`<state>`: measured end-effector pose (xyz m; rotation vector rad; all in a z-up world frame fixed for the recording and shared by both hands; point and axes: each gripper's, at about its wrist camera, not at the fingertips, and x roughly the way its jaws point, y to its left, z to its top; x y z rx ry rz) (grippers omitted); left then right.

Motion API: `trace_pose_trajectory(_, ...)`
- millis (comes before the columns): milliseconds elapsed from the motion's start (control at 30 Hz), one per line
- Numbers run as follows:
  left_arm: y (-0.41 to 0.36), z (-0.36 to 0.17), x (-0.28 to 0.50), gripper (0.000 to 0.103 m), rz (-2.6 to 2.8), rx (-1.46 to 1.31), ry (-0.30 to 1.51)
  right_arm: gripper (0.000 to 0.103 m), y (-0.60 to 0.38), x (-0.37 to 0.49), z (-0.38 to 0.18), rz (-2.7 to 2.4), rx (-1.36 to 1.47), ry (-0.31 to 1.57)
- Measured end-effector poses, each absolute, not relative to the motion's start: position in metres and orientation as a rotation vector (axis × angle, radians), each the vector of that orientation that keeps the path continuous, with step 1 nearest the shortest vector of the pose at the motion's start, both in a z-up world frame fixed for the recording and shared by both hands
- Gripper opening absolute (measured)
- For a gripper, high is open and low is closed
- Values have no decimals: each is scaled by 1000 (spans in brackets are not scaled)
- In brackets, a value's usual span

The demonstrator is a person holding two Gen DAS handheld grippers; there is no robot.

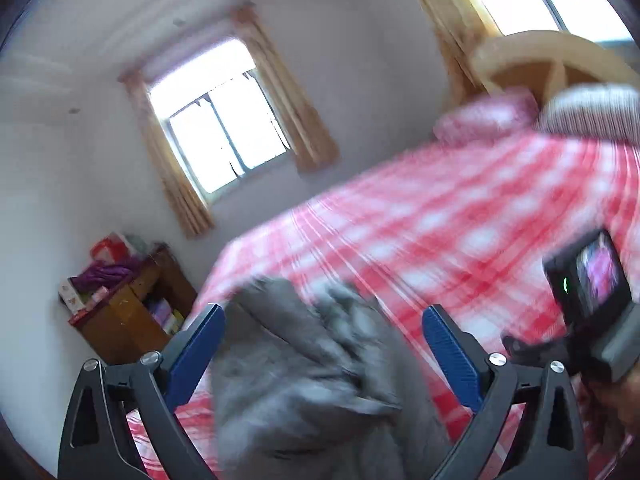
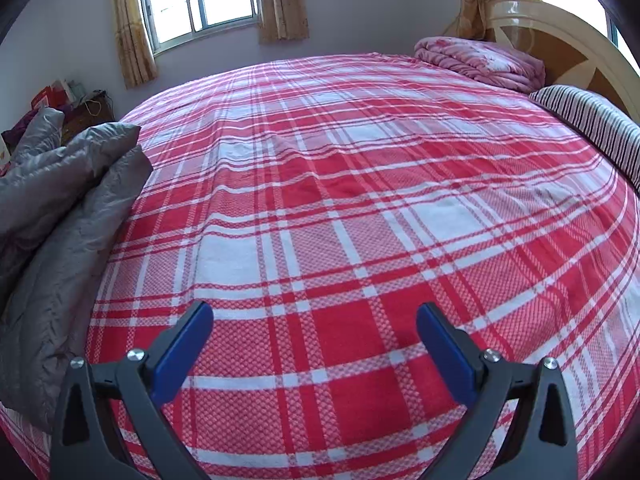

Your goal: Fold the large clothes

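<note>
A grey padded garment [image 1: 304, 364] lies bunched on the bed with the red and white plaid sheet [image 1: 460, 220]. The left wrist view is motion-blurred. My left gripper [image 1: 324, 316] is open, its blue fingers wide on either side of the garment, which lies below and between them. In the right wrist view the same garment [image 2: 52, 216] is heaped at the bed's left edge. My right gripper [image 2: 314, 316] is open and empty over the bare plaid sheet [image 2: 360, 184], to the right of the garment. The right gripper's camera body [image 1: 592, 292] shows at the left view's right edge.
A folded pink quilt [image 2: 484, 60] and a striped pillow [image 2: 592, 128] lie at the headboard [image 2: 560, 36] end. A wooden side table [image 1: 124, 308] with clutter stands by the wall beside the bed, under a curtained window [image 1: 224, 120].
</note>
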<state>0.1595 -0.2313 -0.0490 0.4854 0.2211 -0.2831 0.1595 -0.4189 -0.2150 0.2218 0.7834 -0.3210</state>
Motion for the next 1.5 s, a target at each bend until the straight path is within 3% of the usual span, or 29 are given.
trace_pose_trajectory(67, -205, -36, 176, 99, -192, 448, 231, 102, -417, 161, -210, -325, 207, 778)
trace_pose_trajectory(200, -131, -47, 255, 99, 152, 336, 381, 90, -409, 171, -173, -291, 200, 744)
trace_pose_trajectory(333, -46, -78, 324, 99, 358, 137, 560, 89, -373, 195, -101, -167, 202, 647)
trace_pose_trajectory(467, -25, -101, 351, 99, 416, 110, 612, 91, -322, 241, -55, -26, 214, 636)
trace_pose_trajectory(767, -58, -139, 393, 99, 339, 189, 668, 91, -226, 353, -97, -8, 120, 902)
trace_pose_trajectory(833, -58, -141, 398, 99, 318, 167, 690, 77, -224, 357, -118, 6, 107, 953)
trace_pose_trajectory(900, -59, -140, 398, 99, 301, 156, 699, 22, -228, 350, -132, 67, 136, 971)
trace_pose_trajectory(967, -64, -129, 390, 99, 292, 158, 673, 13, -235, 334, -136, 89, 156, 933)
trace_pose_trajectory(1133, -93, -107, 366, 99, 224, 162, 594, 10, -260, 288, -124, 83, 208, 820)
trace_pose_trajectory(1300, -153, -145, 364, 99, 227, 375, 594, 10, -285, 294, -156, 9, 265, 837)
trace_pose_trajectory(1467, -170, -145, 358, 99, 204, 403, 575, 13, -304, 286, -181, -6, 313, 865)
trace_pose_trajectory(1500, -174, -144, 358, 99, 202, 412, 574, 18, -309, 284, -179, -12, 324, 871)
